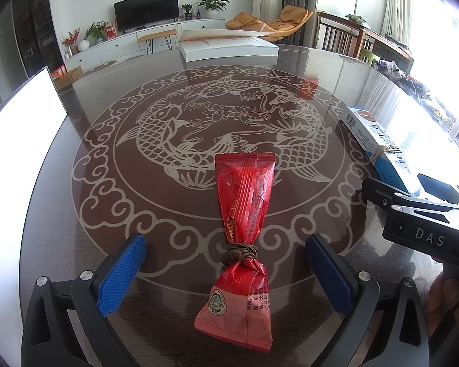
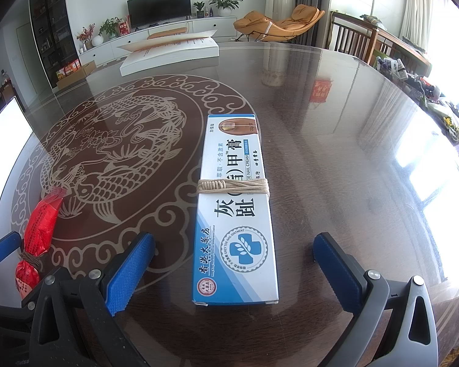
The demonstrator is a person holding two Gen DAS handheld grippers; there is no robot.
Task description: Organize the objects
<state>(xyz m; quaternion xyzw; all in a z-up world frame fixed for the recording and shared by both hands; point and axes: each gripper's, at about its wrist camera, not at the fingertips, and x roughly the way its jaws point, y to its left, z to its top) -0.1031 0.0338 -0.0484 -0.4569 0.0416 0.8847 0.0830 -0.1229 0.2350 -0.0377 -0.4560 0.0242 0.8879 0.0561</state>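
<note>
A red snack packet [image 1: 243, 214] tied at its waist with brown cord [image 1: 238, 252] lies on the round table, pointing away. My left gripper [image 1: 226, 263] is open, its blue pads either side of the tied waist, not touching. A long blue-and-white nail cream box [image 2: 235, 202] wrapped with beige string [image 2: 232, 185] lies lengthwise on the table. My right gripper [image 2: 235, 263] is open, its pads either side of the box's near end, apart from it. The box also shows at the right of the left wrist view [image 1: 379, 143], the packet at the left of the right wrist view [image 2: 36, 238].
The dark round table [image 1: 137, 202] has a glass top with a fish pattern. A thick white open book [image 1: 226, 44] lies at its far edge. A bright white panel [image 1: 21, 116] stands at the left edge. Chairs and a cluttered sideboard [image 2: 407, 70] stand on the right.
</note>
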